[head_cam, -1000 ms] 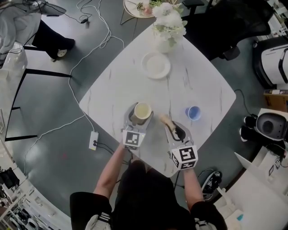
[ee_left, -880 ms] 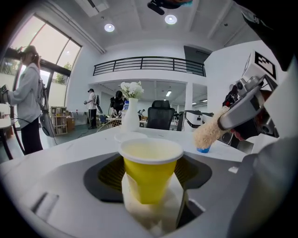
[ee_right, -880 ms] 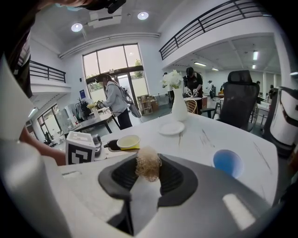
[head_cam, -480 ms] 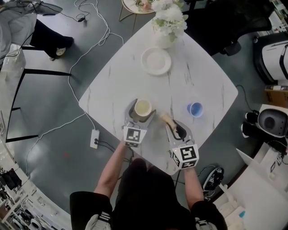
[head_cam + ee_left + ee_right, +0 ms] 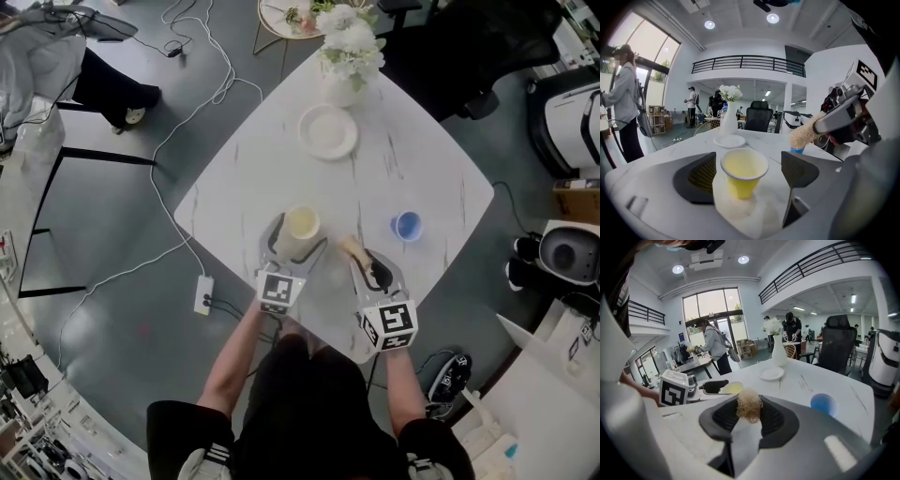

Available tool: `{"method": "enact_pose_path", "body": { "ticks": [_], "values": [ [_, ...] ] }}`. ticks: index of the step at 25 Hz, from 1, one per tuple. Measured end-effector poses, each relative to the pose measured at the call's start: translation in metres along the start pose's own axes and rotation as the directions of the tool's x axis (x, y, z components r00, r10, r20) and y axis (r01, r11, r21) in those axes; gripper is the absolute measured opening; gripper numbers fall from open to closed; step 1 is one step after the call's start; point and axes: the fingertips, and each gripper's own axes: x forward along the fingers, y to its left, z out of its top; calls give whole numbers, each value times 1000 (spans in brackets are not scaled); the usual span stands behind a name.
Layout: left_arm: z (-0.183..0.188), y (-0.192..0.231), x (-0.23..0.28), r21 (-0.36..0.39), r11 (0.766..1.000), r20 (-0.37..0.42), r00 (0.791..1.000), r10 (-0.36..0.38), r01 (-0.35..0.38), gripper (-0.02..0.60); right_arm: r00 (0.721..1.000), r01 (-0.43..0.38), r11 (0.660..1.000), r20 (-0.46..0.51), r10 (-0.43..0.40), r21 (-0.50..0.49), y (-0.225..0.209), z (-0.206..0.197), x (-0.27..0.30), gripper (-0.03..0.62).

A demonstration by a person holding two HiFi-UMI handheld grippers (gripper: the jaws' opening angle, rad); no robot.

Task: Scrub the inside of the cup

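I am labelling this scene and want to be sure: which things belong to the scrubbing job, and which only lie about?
In the job: yellow cup, between the opening jaws of the left gripper; scrubber, clamped in the right gripper.
Lying about: blue cup; white plate; vase of flowers.

L gripper (image 5: 299, 233) jaws opening w/ cup (image 5: 743, 171) between, R gripper (image 5: 364, 261) clamps scrubber (image 5: 749, 405).

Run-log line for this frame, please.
left gripper: jaws opening, yellow cup between, ungripped | right gripper: shut on scrubber | yellow cup: upright on table | scrubber: outside yellow cup
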Motion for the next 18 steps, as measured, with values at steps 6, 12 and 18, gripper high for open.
{"method": "enact_pose_path", "body": {
  "ticks": [6, 12, 18],
  "values": [
    [32, -6, -32, 14, 1000, 7, 1000, 21, -21, 417, 998, 0, 999, 55, 2, -35, 10, 20, -22, 110],
    [84, -10, -65, 37, 999, 86, 996, 24, -27, 296, 989, 1, 998, 148, 10, -70, 20, 52, -45, 110],
    [129, -18, -97, 57, 997, 147, 989, 33, -42, 169, 974, 17, 993, 227, 9, -113, 30, 84, -71, 110]
  ]
}}
